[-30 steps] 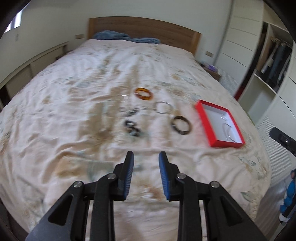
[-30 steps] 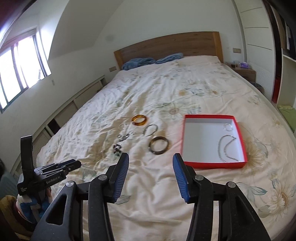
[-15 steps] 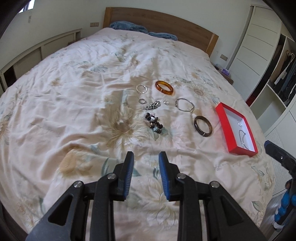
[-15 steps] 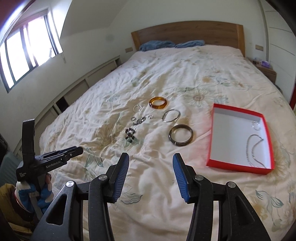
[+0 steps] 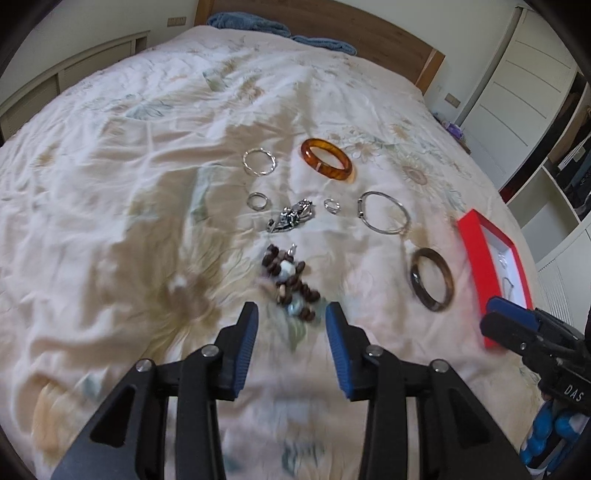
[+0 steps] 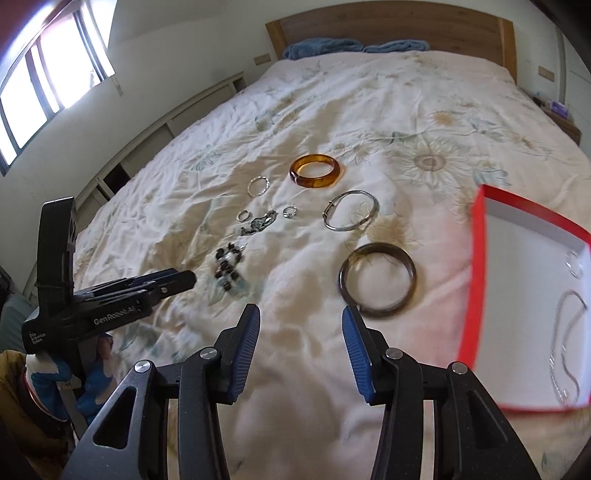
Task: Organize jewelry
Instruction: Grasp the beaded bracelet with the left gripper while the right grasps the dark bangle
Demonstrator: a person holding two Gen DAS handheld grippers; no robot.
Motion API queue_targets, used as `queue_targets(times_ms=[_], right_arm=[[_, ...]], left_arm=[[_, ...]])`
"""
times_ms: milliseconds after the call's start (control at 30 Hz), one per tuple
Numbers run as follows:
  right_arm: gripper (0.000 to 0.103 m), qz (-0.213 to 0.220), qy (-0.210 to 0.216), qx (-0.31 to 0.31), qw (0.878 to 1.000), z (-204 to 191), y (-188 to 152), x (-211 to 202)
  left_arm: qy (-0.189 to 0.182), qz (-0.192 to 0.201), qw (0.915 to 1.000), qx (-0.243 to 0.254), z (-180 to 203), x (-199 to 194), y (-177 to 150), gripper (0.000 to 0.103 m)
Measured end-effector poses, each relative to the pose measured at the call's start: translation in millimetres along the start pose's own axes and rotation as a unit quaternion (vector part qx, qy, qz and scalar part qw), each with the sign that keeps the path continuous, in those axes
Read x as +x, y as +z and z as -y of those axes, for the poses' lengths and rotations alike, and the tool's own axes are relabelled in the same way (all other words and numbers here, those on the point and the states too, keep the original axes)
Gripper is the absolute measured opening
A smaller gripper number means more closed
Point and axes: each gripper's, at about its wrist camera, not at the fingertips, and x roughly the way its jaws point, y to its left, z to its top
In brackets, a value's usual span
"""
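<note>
Jewelry lies spread on the bed's floral quilt (image 5: 110,229). My left gripper (image 5: 291,314) is open and empty, just short of a brown bead bracelet (image 5: 290,282). Beyond it lie a silver chain clump (image 5: 291,218), small rings, an amber bangle (image 5: 326,164) and a thin silver bangle (image 5: 384,216). My right gripper (image 6: 301,317) is open and empty, with its right finger close to a dark bangle (image 6: 377,279). A red box (image 6: 524,310) at the right holds a silver necklace (image 6: 565,350) and a ring.
A wooden headboard (image 6: 388,29) and blue pillows (image 6: 332,46) stand at the far end. A window (image 6: 44,74) and low cabinets run along the left wall. White wardrobes (image 5: 517,85) and shelves stand at the right.
Both grippers have moved forward and down toward the jewelry, which now looks much larger. The left gripper's jaws have opened wider. Nothing was picked up.
</note>
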Motion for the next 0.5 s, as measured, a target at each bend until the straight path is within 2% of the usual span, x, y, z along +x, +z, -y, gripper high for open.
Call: queue_targets(times_ms=[267, 500], right_arm=[[0.044, -0.025, 0.0, 0.001, 1.0, 13, 18, 50], [0.04, -0.046, -0.004, 0.01, 0.999, 22, 19, 79]], left_arm=[[0.008, -0.029, 0.9995, 0.001, -1, 49, 9, 0.036], [-0.014, -0.038, 0.999, -0.019, -11, 61, 6, 0.035]])
